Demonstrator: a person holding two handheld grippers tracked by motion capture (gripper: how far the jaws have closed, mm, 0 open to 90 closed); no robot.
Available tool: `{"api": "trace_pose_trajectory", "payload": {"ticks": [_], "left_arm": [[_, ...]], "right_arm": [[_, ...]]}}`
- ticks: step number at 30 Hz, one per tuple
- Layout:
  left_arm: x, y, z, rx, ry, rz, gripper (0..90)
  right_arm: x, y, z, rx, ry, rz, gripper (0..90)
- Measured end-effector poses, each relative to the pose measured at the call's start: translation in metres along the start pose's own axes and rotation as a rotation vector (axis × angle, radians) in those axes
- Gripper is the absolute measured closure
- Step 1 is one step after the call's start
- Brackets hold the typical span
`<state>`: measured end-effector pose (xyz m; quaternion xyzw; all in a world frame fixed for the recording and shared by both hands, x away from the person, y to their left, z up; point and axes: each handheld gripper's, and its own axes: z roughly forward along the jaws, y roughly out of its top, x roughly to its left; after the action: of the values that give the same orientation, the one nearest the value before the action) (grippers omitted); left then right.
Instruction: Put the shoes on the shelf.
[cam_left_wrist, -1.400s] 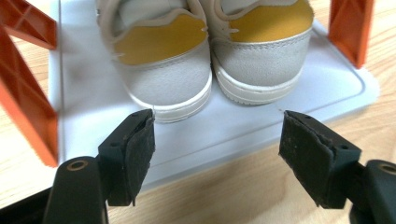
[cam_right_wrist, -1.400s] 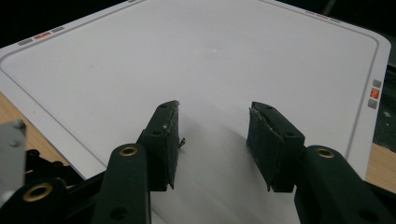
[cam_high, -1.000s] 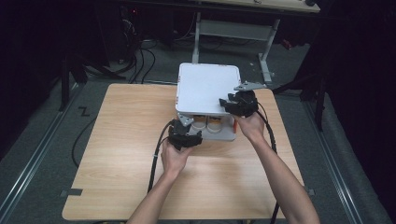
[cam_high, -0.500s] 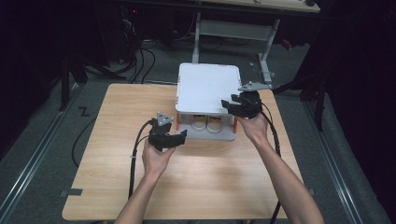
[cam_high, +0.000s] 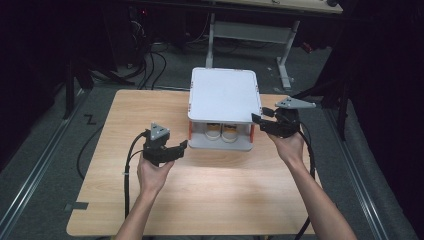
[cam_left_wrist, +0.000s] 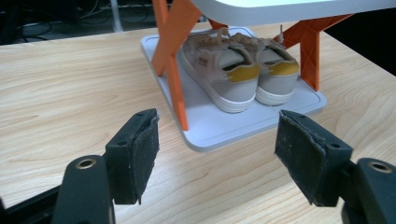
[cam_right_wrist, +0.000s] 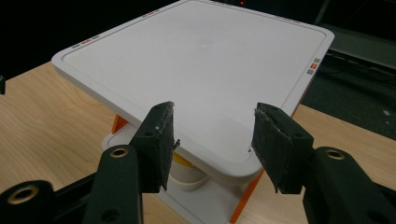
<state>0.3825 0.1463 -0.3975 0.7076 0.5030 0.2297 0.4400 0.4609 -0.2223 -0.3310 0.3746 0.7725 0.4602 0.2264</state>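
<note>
The pair of beige-and-yellow sneakers (cam_left_wrist: 240, 65) sits on the lower tray of the small white two-tier rack with orange legs (cam_high: 223, 92) mid-desk; both sets of jaws stand spread and empty, so this reads as the approach. Next, I judge, the left gripper (cam_high: 172, 150) must reach under the top shelf for a shoe; the right gripper (cam_high: 260, 120) hovers at the shelf's corner. The left gripper view reveals laces and heels; the right gripper view shows the shelf's bare top.

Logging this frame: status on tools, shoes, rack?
Left tool open, empty, facing shoes on rack's lower tray. Right tool open at rack's top shelf corner. Orange strut beside shoes.
</note>
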Motion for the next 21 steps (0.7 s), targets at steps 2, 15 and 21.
{"api": "trace_pose_trajectory", "payload": {"ticks": [2,15,21], "left_arm": [[0.002,-0.001,-0.003,-0.002,0.0,-0.003,30.5],[0.015,-0.018,-0.014,0.021,0.015,-0.009,31.2],[0.021,-0.034,-0.012,0.053,0.035,-0.013,30.6]], "right_arm": [[0.0,-0.003,-0.006,-0.011,0.002,0.0,48.0],[-0.003,-0.038,-0.037,-0.002,-0.01,0.013,47.7],[-0.011,-0.072,-0.042,0.015,-0.029,0.072,47.5]]}}
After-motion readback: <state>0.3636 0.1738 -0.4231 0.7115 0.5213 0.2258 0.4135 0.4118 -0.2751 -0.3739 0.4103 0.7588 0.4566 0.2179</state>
